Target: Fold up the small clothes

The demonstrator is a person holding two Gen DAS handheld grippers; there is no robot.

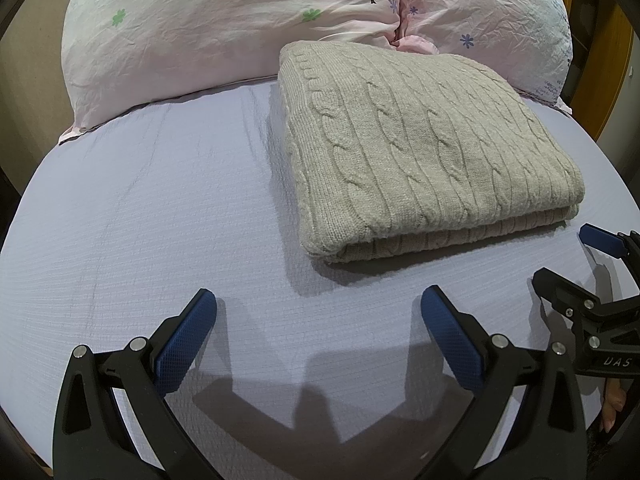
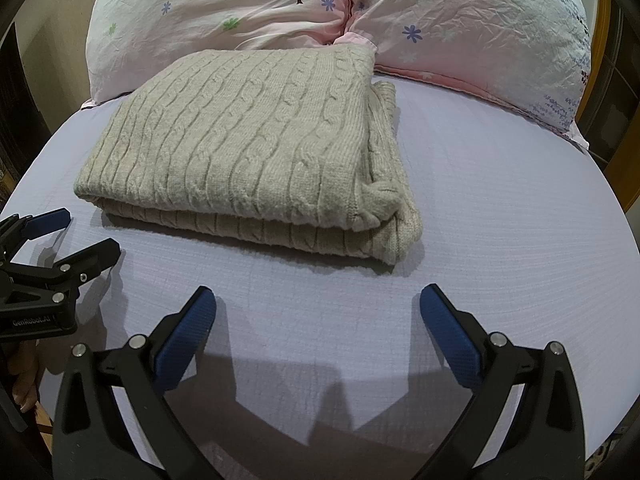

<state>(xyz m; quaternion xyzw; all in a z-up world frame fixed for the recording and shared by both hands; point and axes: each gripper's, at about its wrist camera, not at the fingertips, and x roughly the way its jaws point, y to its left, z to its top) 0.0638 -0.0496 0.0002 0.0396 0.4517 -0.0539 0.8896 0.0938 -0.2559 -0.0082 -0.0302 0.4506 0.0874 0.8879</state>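
A beige cable-knit sweater (image 1: 420, 152) lies folded into a thick rectangle on the lavender bed sheet (image 1: 160, 220). In the right wrist view the sweater (image 2: 248, 148) sits ahead and left, its layered edges showing on the right side. My left gripper (image 1: 318, 304) is open and empty, hovering over bare sheet short of the sweater's near edge. My right gripper (image 2: 318, 304) is open and empty too, near the sweater's front corner. Each gripper shows in the other's view: the right one (image 1: 576, 256) at the far right, the left one (image 2: 80, 232) at the far left.
Two pink floral pillows (image 1: 224, 28) (image 2: 472, 32) lie along the head of the bed behind the sweater, touching its far edge. A wooden bed frame (image 1: 612, 80) shows at the right. The sheet (image 2: 500, 220) curves away at both sides.
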